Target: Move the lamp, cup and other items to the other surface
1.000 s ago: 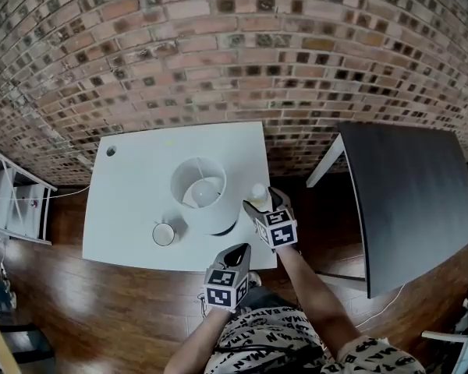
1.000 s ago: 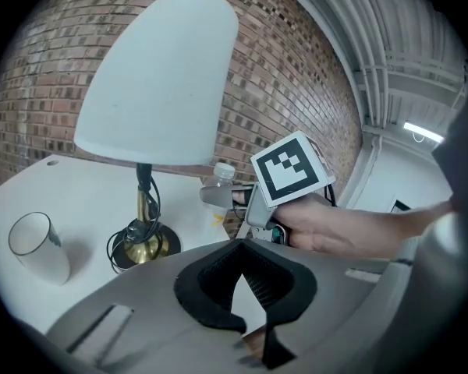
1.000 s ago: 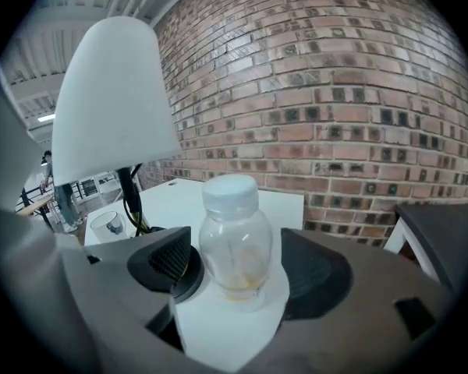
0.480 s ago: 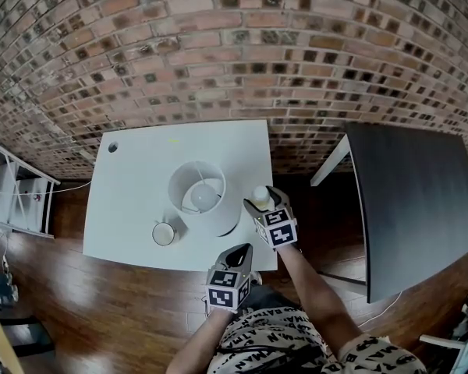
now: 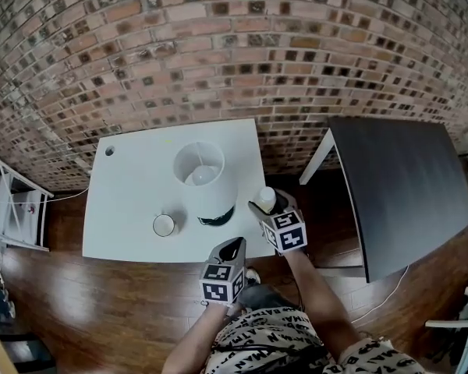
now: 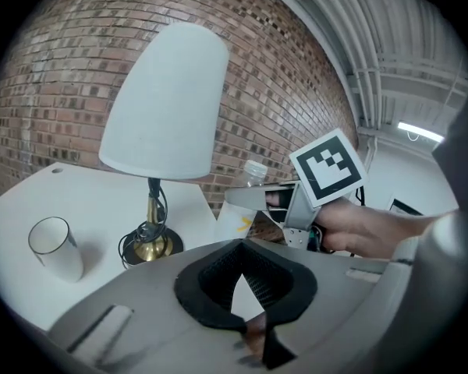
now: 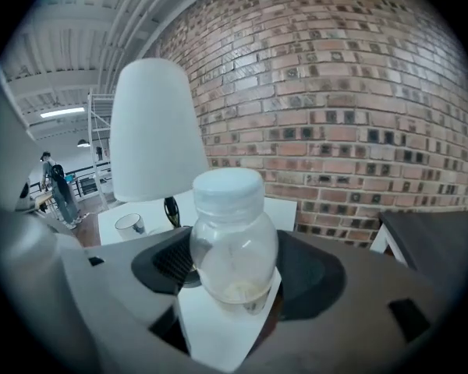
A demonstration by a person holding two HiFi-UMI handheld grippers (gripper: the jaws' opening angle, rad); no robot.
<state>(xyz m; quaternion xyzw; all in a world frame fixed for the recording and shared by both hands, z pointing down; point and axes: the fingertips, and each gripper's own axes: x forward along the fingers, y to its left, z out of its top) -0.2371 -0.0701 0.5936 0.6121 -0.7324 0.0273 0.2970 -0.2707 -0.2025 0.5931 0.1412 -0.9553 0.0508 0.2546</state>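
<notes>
My right gripper (image 5: 260,206) is shut on a clear bottle with a white cap (image 5: 266,199), held upright just off the right edge of the white table (image 5: 132,185). Its jaws have just been closing, and they grip the bottle (image 7: 232,244) low on both sides. A white-shaded lamp (image 5: 203,174) with a brass base stands on the table, and a small white cup (image 5: 164,224) sits to its left. My left gripper (image 5: 232,245) hangs shut and empty at the table's front edge. The left gripper view shows the lamp (image 6: 165,104), the cup (image 6: 54,246) and the bottle (image 6: 246,201).
A dark table (image 5: 405,193) stands to the right, across a gap of wooden floor (image 5: 320,209). A brick wall (image 5: 234,53) runs behind both tables. White shelving (image 5: 15,209) stands at the far left. A person (image 7: 58,189) is far off in the right gripper view.
The bottle has come up off the white table and moved right, past its edge, in my right gripper. My left gripper has shifted slightly along the front edge.
</notes>
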